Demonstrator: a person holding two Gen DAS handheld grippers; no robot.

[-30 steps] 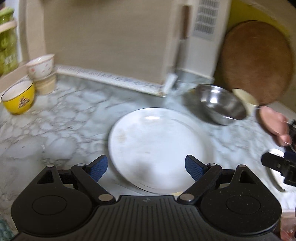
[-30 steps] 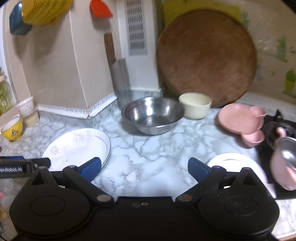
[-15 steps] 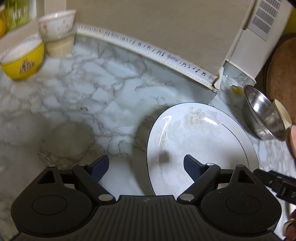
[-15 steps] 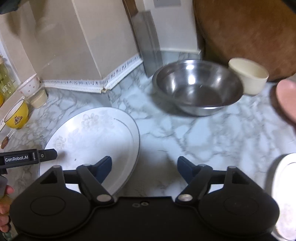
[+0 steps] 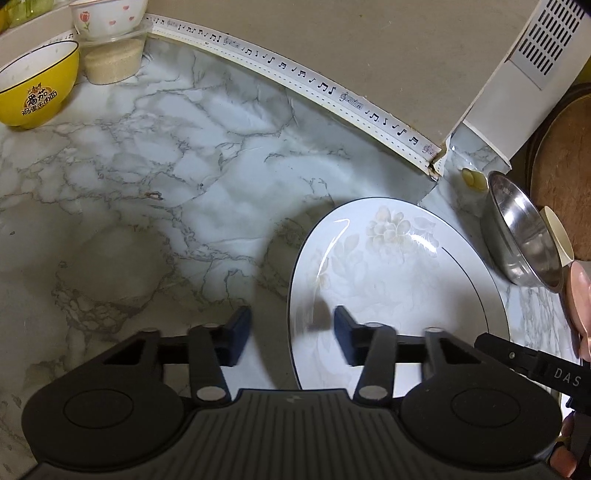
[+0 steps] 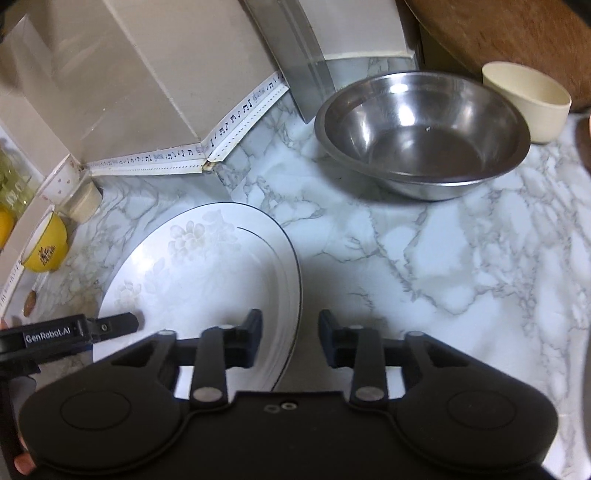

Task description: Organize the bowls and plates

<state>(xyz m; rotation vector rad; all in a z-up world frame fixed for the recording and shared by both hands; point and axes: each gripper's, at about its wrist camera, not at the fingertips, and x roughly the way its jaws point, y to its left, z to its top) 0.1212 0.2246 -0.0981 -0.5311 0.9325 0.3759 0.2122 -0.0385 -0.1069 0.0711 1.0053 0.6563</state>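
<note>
**A:** Where does the plate sit?

**B:** The white plate (image 5: 399,280) with the pale flower pattern lies flat on the marble counter (image 5: 147,166). In the left wrist view it fills the lower right. In the right wrist view it is at the lower left.

**A:** And the left gripper (image 5: 291,339)?

**B:** It is at the bottom centre of its own view and straddles the plate's left rim. One blue pad (image 5: 242,332) is over bare counter and the other is over the plate. Its jaws have just been closing and now stand fairly narrow. A gap still shows on each side of the rim, so the pads are not pressing on it.

**A:** Is the right gripper (image 6: 290,334) the same?

**B:** Much the same, on the opposite edge. The plate's right rim runs up between its two fingers. Its jaws have also just been closing and stand narrower than the left pair. There is daylight between pad and rim, so it has no grip.

**A:** What else is on the counter?

**B:** A steel bowl (image 6: 421,136) stands at the upper right of the right wrist view, well apart from the plate. A cream cup (image 6: 528,99) is just beside it, in front of a round brown board (image 6: 498,33). At the upper left of the left wrist view a yellow bowl (image 5: 37,88) stands near a clear tub (image 5: 114,59). A small flowered bowl (image 5: 107,16) rests on top of the tub. A pink dish (image 5: 580,295) shows at the right edge.
</note>
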